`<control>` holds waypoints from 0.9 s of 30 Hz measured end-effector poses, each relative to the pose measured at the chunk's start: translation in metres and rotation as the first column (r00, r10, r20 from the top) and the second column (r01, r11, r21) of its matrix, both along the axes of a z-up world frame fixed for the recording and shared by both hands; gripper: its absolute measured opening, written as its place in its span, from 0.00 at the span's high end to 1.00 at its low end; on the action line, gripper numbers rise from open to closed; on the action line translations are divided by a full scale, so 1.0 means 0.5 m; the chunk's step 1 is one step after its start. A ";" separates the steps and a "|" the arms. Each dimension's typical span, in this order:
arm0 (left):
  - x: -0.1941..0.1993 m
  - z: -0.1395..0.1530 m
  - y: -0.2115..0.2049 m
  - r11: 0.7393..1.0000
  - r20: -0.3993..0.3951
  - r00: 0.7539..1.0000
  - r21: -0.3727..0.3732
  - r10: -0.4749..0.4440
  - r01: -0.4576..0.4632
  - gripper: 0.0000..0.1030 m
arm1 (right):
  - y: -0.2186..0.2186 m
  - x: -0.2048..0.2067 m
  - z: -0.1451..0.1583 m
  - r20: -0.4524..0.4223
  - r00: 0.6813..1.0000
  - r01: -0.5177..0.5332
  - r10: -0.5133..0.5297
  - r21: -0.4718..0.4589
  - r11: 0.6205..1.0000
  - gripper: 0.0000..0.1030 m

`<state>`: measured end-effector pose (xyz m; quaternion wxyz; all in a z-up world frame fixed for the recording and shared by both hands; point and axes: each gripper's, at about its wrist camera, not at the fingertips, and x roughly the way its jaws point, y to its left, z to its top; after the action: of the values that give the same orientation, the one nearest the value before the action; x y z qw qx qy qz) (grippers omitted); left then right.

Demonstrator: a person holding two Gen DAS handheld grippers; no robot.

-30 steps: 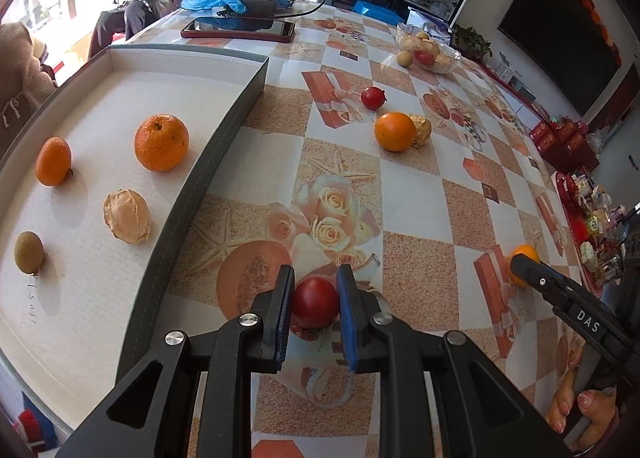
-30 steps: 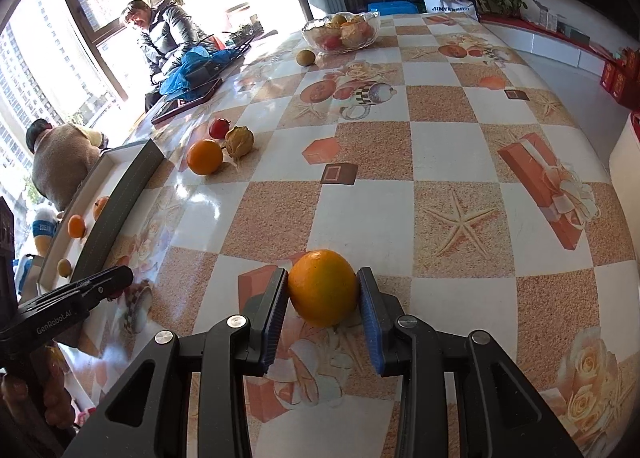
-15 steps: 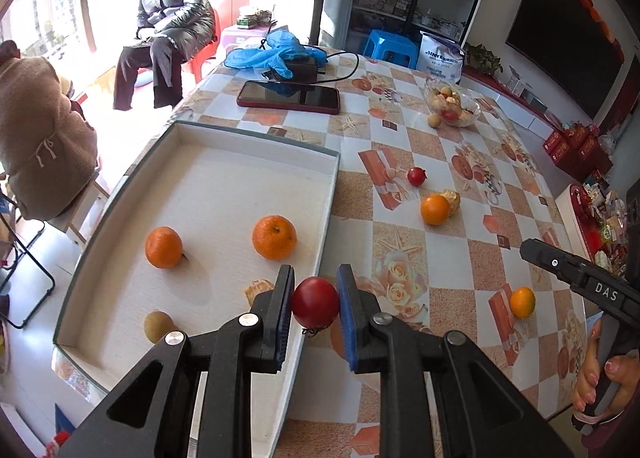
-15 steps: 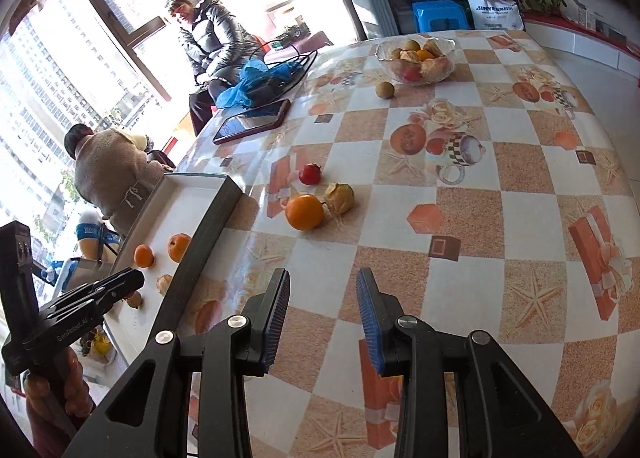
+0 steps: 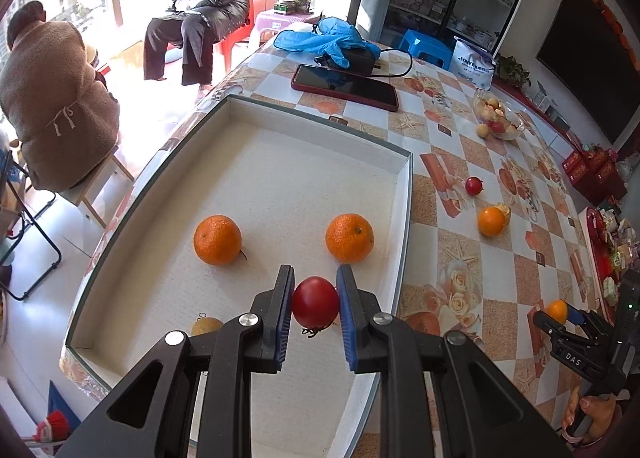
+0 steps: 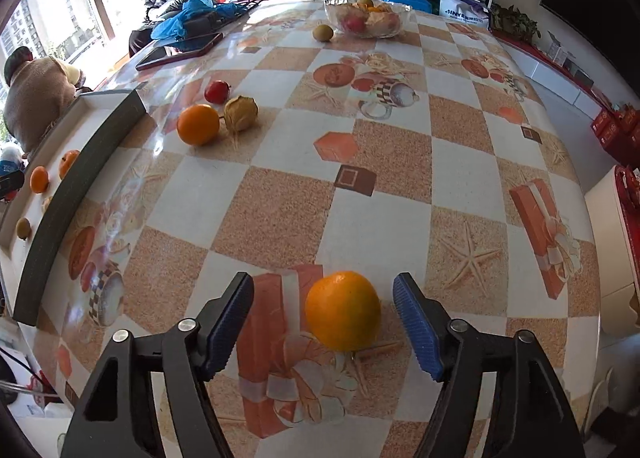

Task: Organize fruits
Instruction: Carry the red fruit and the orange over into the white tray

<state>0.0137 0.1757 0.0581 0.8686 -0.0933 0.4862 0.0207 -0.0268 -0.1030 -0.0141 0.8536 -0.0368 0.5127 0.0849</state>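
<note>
Here, orange (image 6: 343, 312) between opening right hand-held gripper (image 6: 323, 322) pads, untouched.

1. Left wrist view: fisheye on the left gripper (image 5: 314, 304), looks steeply down along its jaws, close over the white tray (image 5: 402, 242); beyond it the worktop (image 5: 472, 161) runs toward the far shelves.
2. Right wrist view: fisheye on the right gripper (image 6: 323, 322), tilted down, close to the worktop (image 6: 400, 161), facing its far end and the window.
3. Shared: tray (image 6: 80, 173) at the right view's left edge, loose orange (image 5: 491, 221) (image 6: 198, 124), red fruit (image 5: 473, 185) (image 6: 216, 91), glass bowl (image 5: 498, 119) (image 6: 368, 15), phone (image 5: 345, 86) (image 6: 178, 51).
4. Left view also catches the right gripper (image 5: 560, 318) at its lower right edge.
</note>
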 end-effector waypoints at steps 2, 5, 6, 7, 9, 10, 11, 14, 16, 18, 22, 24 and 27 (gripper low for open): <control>0.000 -0.008 0.000 1.000 -0.007 1.000 0.000 -0.003 0.003 0.77 | 0.012 -0.003 0.002 0.035 0.999 -0.006 0.008 -0.036 0.999 0.48; -0.001 -0.012 0.007 1.000 -0.011 1.000 -0.005 0.002 -0.002 0.77 | 0.008 -0.006 0.012 0.033 0.999 -0.007 0.008 -0.025 1.000 0.65; 0.000 -0.012 0.009 1.000 -0.011 1.000 -0.003 0.004 -0.004 0.77 | 0.014 -0.007 0.015 0.029 1.000 -0.009 0.010 -0.013 1.000 0.65; 0.001 -0.012 0.013 1.000 -0.010 1.000 0.000 0.005 -0.005 0.77 | 0.013 -0.005 0.019 0.022 1.000 -0.015 0.015 0.011 1.000 0.65; 0.003 -0.012 0.019 1.000 -0.012 1.000 0.006 0.012 -0.012 0.77 | 0.034 0.013 0.029 -0.008 0.999 -0.032 0.033 0.100 0.995 0.65; 0.004 -0.012 0.024 1.000 -0.013 1.000 0.006 0.016 -0.016 0.77 | 0.053 0.024 0.035 -0.020 0.999 -0.038 0.042 0.141 0.989 0.65; 0.005 -0.012 0.028 1.000 -0.013 1.000 0.005 0.019 -0.019 0.77 | 0.060 0.030 0.044 -0.027 0.998 -0.047 0.053 0.179 0.983 0.65; 0.007 -0.007 0.039 0.999 0.000 1.000 0.023 0.029 -0.029 0.77 | 0.101 0.051 0.073 -0.037 0.995 -0.079 0.093 0.275 0.958 0.65; 0.007 -0.007 0.046 0.998 0.005 0.999 0.049 0.039 -0.039 0.77 | 0.134 0.064 0.093 -0.038 0.991 -0.110 0.130 0.331 0.937 0.65; 0.010 -0.012 0.055 0.997 -0.003 0.999 0.054 0.050 -0.050 0.77 | 0.172 0.075 0.110 -0.034 0.985 -0.146 0.169 0.359 0.922 0.65; 0.018 -0.026 0.059 0.992 -0.018 0.997 0.100 0.074 -0.072 0.77 | 0.284 0.099 0.129 -0.018 0.968 -0.226 0.250 0.364 0.904 0.65; 0.021 -0.034 0.059 0.991 -0.025 0.997 0.110 0.075 -0.072 0.77 | 0.332 0.111 0.135 -0.018 0.958 -0.259 0.287 0.380 0.888 0.65; 0.028 -0.045 0.057 0.989 -0.036 0.996 0.129 0.080 -0.075 0.77 | 0.398 0.127 0.135 -0.020 0.945 -0.289 0.326 0.410 0.865 0.65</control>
<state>0.0275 0.2043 0.0357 0.8611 -0.0559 0.4978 0.0874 0.0365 0.0960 0.0533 0.7945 0.0617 0.5092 0.3249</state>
